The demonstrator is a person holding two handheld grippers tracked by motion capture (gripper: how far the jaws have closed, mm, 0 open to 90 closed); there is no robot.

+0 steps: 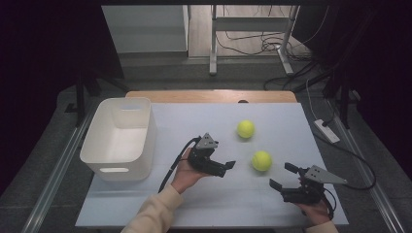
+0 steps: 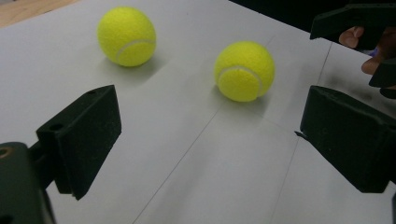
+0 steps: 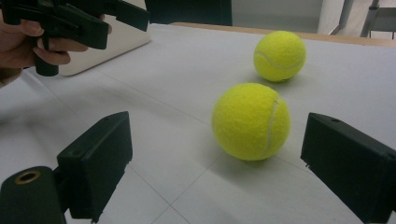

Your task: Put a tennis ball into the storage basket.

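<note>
High view: right hand [image 1: 318, 212] cut by bottom edge, sleeve [image 1: 155, 213] too. Bin [image 1: 119, 138] inside partly hidden by its near wall.

Left gripper view: right jaw cut at the right edge; the other gripper [image 2: 362, 28] cut by top & right edges, w/ just a couple of fingertips [image 2: 351, 36] showing (rest of that hand hidden behind it).

Right gripper view: right jaw cut at right & bottom edges. Far hand [image 3: 23, 44] cut by left edge, bin [image 3: 109, 44] mostly hidden behind it. Near ball [image 3: 251, 121] underside in shadow.
</note>
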